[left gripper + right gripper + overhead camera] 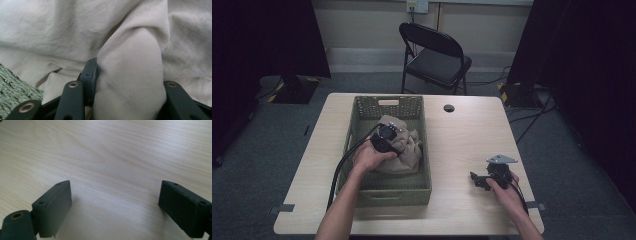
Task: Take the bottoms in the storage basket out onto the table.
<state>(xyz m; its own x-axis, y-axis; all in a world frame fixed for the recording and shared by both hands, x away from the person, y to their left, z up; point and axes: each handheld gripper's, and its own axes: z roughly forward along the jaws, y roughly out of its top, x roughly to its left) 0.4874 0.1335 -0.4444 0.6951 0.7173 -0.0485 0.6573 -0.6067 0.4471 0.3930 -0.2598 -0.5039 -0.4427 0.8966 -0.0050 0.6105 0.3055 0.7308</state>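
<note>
A crumpled beige cloth (404, 147) lies bunched inside a green woven rectangular basket (384, 192) that stands on the left half of a pale wooden table (462, 135); the cloth fills the middle and the right side of the basket, touching its right wall; the left gripper (387, 137), held in the person's left hand (371, 159), is down in the basket and pressed into the cloth; in the left gripper view a thick fold of the cloth (130, 82) stands between the two black jaws, which are closed upon it, and a patch of the green weave (15, 85) shows at the lower left; the right gripper (484, 179) rests low over the bare table near its right front corner, well apart from the basket, in the person's right hand (506, 192); in the right gripper view its jaws stand wide apart with nothing but wood grain (112, 157) between them; a black folding chair (434, 55) stands beyond the far edge of the table.
</note>
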